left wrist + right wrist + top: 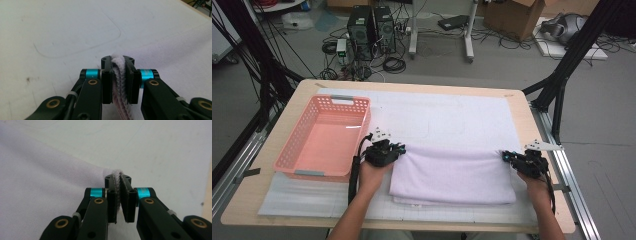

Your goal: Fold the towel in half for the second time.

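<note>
High view first: my left gripper [388,150] pinches the far-left corner of the folded white towel [452,175], and my right gripper [518,159] pinches the far-right corner. The towel lies at about six o'clock on the table's white mat [437,115], its near edge close to me, with the pink basket [324,137] off at nine o'clock. The danger I see here is uneven pulling — if one hand leads, the fold goes crooked and the layers beneath slide apart.

Left gripper view: the jaws are nearly closed, pressed on several thick layers of the towel [119,75], which bulges out at twelve o'clock between the tips. With that many layers, I judge the inner ones could slip out when I lift, leaving me holding just the outer skin.

Right gripper view: the jaws are clamped tight on a thinner bite of the towel [117,182], right at the tip and toward the left pad [111,202]. So shallow a hold might let go under tension — the corner would drop and undo the fold. The towel's body spreads away toward nine o'clock.
</note>
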A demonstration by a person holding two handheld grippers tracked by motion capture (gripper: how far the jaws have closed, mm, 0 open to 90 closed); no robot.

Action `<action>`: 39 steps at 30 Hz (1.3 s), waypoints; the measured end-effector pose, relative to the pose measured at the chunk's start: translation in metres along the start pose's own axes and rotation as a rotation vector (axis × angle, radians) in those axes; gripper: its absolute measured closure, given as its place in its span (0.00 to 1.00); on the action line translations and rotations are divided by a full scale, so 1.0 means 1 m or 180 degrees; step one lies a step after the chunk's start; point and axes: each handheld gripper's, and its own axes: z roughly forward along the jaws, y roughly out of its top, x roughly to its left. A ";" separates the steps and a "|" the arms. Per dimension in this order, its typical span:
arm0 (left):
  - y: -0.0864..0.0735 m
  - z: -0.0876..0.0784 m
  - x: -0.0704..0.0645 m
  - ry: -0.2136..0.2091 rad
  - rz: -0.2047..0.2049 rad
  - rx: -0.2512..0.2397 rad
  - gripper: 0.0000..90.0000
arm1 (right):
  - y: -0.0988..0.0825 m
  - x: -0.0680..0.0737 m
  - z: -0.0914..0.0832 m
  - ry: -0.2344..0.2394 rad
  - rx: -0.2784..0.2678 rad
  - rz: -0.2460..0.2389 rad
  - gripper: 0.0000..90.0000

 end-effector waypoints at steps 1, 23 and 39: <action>0.003 0.001 0.002 0.0009 -0.0005 -0.0013 0.87 | 0.003 -0.002 0.001 -0.0029 -0.0017 0.0022 0.94; 0.011 0.011 0.007 0.0080 -0.0127 -0.0190 0.57 | 0.024 -0.019 0.026 -0.0147 -0.0086 0.0501 0.48; -0.026 -0.026 -0.024 -0.0252 0.0087 -0.0012 0.77 | -0.004 0.023 -0.016 0.0181 0.0020 -0.0002 0.71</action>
